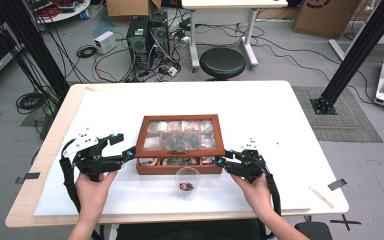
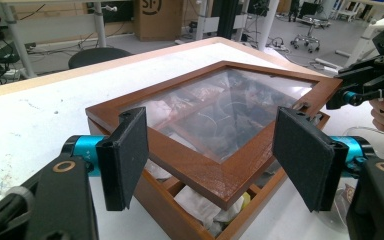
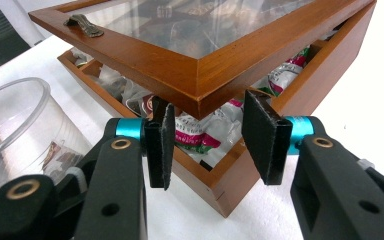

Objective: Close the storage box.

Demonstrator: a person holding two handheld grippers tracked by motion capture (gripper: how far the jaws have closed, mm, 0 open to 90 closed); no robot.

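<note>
A brown wooden box (image 1: 180,167) with a glass lid (image 1: 180,135) stands mid-table, its lid raised a little at the near side. Packets (image 3: 200,127) show inside under the lid. My left gripper (image 1: 125,144) is open at the lid's near left corner; in the left gripper view that corner (image 2: 220,192) lies between the wide jaws of the left gripper (image 2: 215,155). My right gripper (image 1: 224,159) is open at the near right corner. In its own view the lid's corner (image 3: 200,95) sits just above the gap of the right gripper (image 3: 210,137).
A clear plastic cup (image 1: 187,182) with something small and dark in it stands just in front of the box, between my hands. A metal latch (image 3: 82,25) sits on the lid's front edge. A black stool (image 1: 222,62) stands beyond the table.
</note>
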